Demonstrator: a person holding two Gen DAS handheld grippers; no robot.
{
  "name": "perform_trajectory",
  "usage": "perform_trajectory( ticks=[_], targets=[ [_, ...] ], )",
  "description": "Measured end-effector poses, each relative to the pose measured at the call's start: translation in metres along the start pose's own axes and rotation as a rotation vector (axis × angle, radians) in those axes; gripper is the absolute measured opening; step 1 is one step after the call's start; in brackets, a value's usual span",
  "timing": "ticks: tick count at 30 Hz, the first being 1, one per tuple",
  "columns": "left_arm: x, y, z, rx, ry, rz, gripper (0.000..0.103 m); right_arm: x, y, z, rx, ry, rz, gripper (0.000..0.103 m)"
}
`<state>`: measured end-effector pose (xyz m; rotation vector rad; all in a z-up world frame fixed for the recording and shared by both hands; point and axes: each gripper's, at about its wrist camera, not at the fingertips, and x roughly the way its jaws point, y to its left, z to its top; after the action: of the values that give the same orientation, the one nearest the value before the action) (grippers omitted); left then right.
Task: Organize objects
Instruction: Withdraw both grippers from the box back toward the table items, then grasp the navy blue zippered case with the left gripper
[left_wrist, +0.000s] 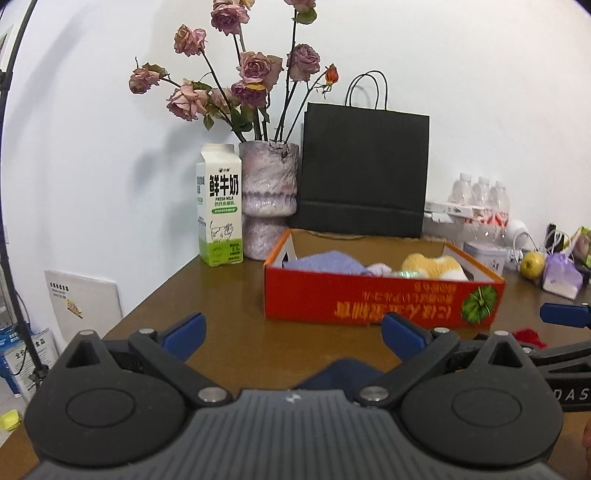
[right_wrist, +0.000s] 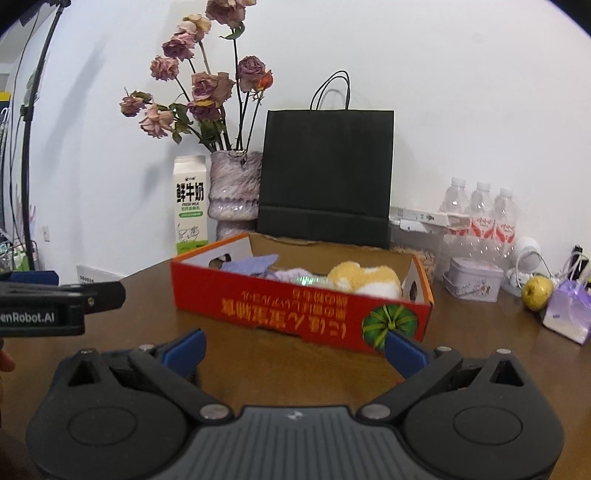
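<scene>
1. A brown wooden table (left_wrist: 236, 295) is standing against a white wall, and both grippers are hovering over its near edge.
2. The left gripper (left_wrist: 293, 334) is keeping its blue fingers wide apart and is holding nothing; a dark blue cloth (left_wrist: 340, 373) is lying on the table just under it, between the fingers.
3. The right gripper (right_wrist: 295, 347) is also spreading its fingers wide and is gripping nothing; only bare table is showing between them.
4. In front of both grippers a red cardboard box (right_wrist: 295, 310) is sitting in the middle of the table, with its orange lettering upside down.
5. Inside the box a purple cloth (left_wrist: 325, 260) is lying at the left end, and a yellow and white fluffy thing (right_wrist: 365, 278) is resting at the right end.
6. Behind the box a milk carton (left_wrist: 220, 206), a vase (left_wrist: 267, 199) with dried roses and a black paper bag (left_wrist: 364, 173) are standing in a row along the wall.
7. To the right of the box a small tin (right_wrist: 474, 282), some water bottles (right_wrist: 480, 214), a yellow-green apple (right_wrist: 537, 293) and a purple pouch (right_wrist: 569, 314) are sitting near each other.
</scene>
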<state>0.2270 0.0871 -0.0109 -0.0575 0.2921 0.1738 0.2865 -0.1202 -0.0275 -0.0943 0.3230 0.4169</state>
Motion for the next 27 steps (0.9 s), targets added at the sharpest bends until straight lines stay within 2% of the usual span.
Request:
perform_trajectory(
  ticks=[7, 17, 27],
  targets=[
    [-0.032, -0.002, -0.015, 0.020, -0.006, -0.007, 0.103, -0.033, 0.001, -0.020, -0.012, 0.016, 0.008, 0.103],
    [-0.056, -0.020, -0.035, 0.100, 0.047, -0.082, 0.103, -0.074, -0.013, -0.036, -0.004, -0.006, -0.024, 0.103],
    [-0.068, -0.026, -0.044, 0.103, 0.063, -0.061, 0.103, -0.085, -0.031, -0.039, 0.057, -0.019, -0.043, 0.103]
  ],
)
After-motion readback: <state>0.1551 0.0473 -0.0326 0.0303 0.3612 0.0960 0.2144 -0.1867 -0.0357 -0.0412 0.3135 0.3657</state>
